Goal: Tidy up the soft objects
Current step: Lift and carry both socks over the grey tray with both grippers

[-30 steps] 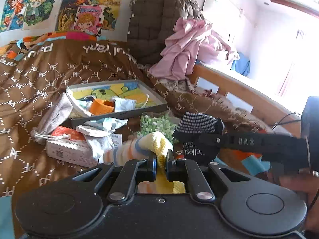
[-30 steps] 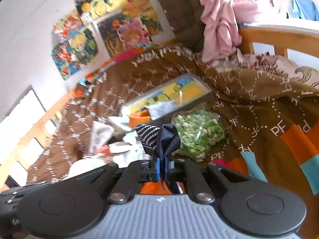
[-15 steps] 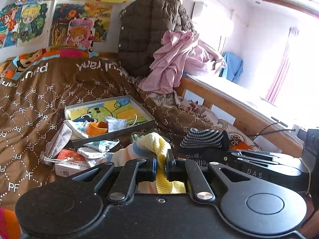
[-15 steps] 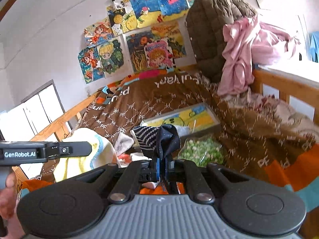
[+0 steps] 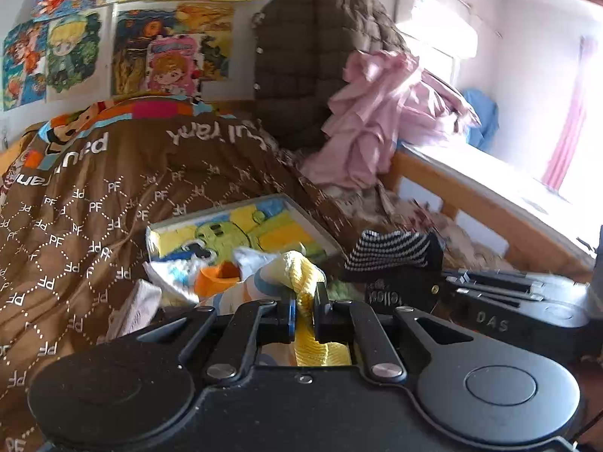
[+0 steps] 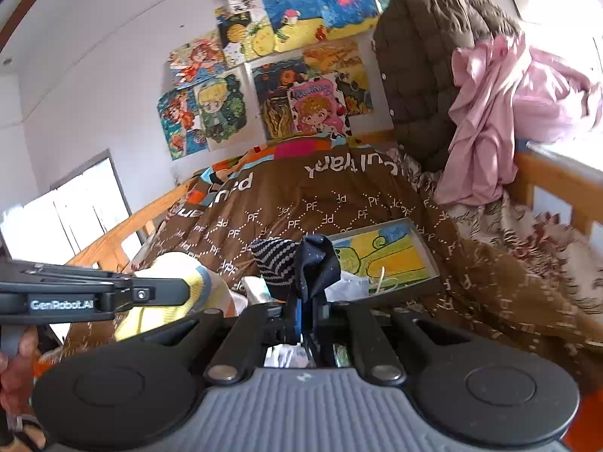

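**Two socks held up, tray straight ahead**

On your left, your left gripper (image 5: 303, 310) is clamped on one soft yellow knitted sock with pastel stripes (image 5: 301, 275). On your right, your right gripper (image 6: 307, 314) is pinched on one dark navy sock with a white-striped cuff (image 6: 297, 263). Both socks stand upward, lifted above the brown patterned quilt (image 5: 94, 196). One shallow grey cartoon-lined tray (image 6: 426, 282) lies just ahead, roughly equally near both grippers.

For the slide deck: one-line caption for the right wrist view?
Right claw shut on a dark striped sock above the cluttered bed; left claw alongside grips a yellow sock.
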{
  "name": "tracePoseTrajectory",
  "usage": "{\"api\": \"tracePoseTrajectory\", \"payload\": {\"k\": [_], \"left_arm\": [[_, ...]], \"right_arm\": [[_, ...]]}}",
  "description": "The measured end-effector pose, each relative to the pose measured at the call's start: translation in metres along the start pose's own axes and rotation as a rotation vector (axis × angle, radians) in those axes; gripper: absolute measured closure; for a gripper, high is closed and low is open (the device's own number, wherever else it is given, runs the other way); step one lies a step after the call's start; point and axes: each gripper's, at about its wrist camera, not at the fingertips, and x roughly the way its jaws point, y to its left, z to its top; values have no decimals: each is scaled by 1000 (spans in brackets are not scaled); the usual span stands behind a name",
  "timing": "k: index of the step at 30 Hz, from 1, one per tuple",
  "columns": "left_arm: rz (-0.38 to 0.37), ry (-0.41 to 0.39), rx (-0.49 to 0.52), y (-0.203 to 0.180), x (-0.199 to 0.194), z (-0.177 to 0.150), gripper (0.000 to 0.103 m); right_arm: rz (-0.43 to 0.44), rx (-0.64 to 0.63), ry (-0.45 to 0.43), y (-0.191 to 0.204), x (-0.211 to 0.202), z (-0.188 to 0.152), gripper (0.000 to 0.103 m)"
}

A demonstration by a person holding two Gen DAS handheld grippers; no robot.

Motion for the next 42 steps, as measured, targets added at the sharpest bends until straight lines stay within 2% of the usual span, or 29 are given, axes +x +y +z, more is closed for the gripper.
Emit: {"api": "tracePoseTrajectory", "payload": {"k": [5, 8, 13, 16, 19, 24, 31, 42], "left_arm": [[36, -39, -28, 27, 39, 27, 94], [10, -57, -33, 46, 74, 52, 94], [-93, -127, 13, 70, 147, 79, 94], [-145, -143, -7, 85, 195, 80, 94], [-179, -143, -63, 106, 240, 75, 94], [-189, -67, -93, 125, 303, 60, 94], [-202, 78, -58, 130, 343, 31, 94], [-164, 131, -110, 154, 344, 8, 89]], "right_arm": [[-22, 45, -36, -20, 62, 9, 97], [-43, 110, -88, -38, 99, 9, 97], [-101, 105, -165, -67, 157, 14, 97], [-128, 114, -195, -86, 191, 14, 97], [-156, 110, -178, -103, 220, 16, 97], [-195, 136, -140, -121, 244, 13, 97], [-207, 106, -27, -115, 273, 2, 96], [-158, 78, 98, -94, 294, -7, 87]]}}
